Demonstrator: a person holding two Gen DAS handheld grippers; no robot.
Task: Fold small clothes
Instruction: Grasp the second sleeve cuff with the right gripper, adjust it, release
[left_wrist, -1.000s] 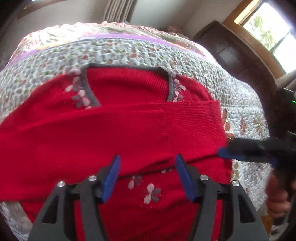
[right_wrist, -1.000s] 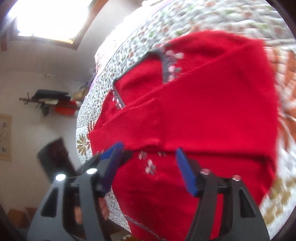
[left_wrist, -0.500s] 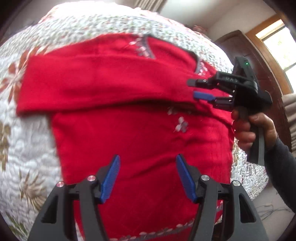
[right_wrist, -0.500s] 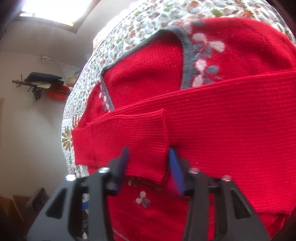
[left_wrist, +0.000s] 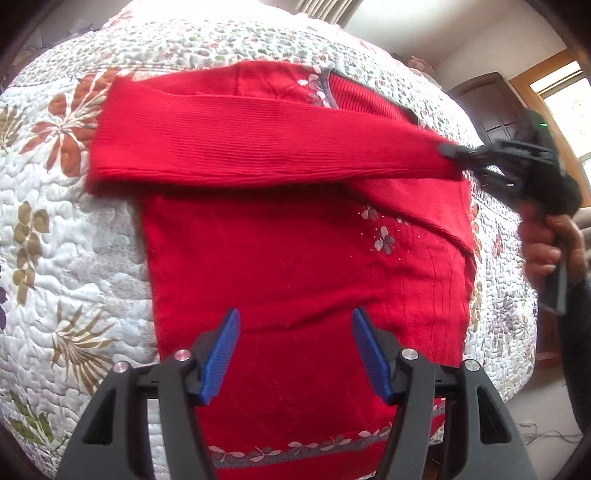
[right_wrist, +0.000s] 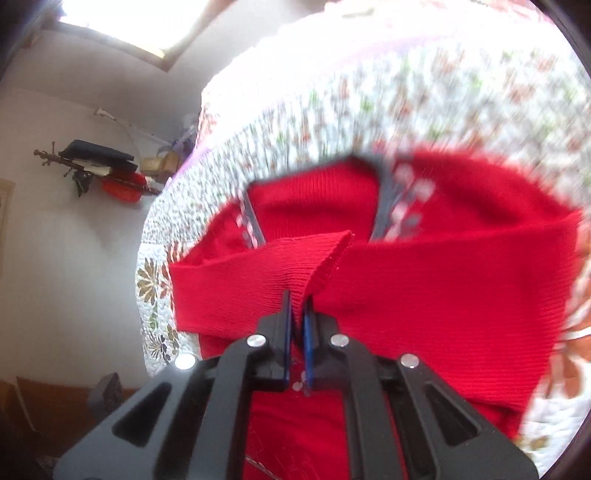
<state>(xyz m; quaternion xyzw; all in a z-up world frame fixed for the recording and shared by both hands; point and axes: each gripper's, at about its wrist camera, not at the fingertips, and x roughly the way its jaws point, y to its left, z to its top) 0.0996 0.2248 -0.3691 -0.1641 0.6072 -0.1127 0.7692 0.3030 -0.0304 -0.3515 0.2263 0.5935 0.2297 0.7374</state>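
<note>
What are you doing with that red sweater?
A person is folding the sweater on a bed quilt with two hand-held grippers. The right gripper is pinched shut on the cuff of a sleeve that lies across the chest. The left gripper is open and holds nothing, hovering over the sweater's lower part. The bottom half is not folded up yet.

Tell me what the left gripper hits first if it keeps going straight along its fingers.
Most likely the body of the red sweater: the open left gripper points at the cloth below the folded sleeve, with nothing between. Depth is unclear, so how soon is hard to say.
</note>
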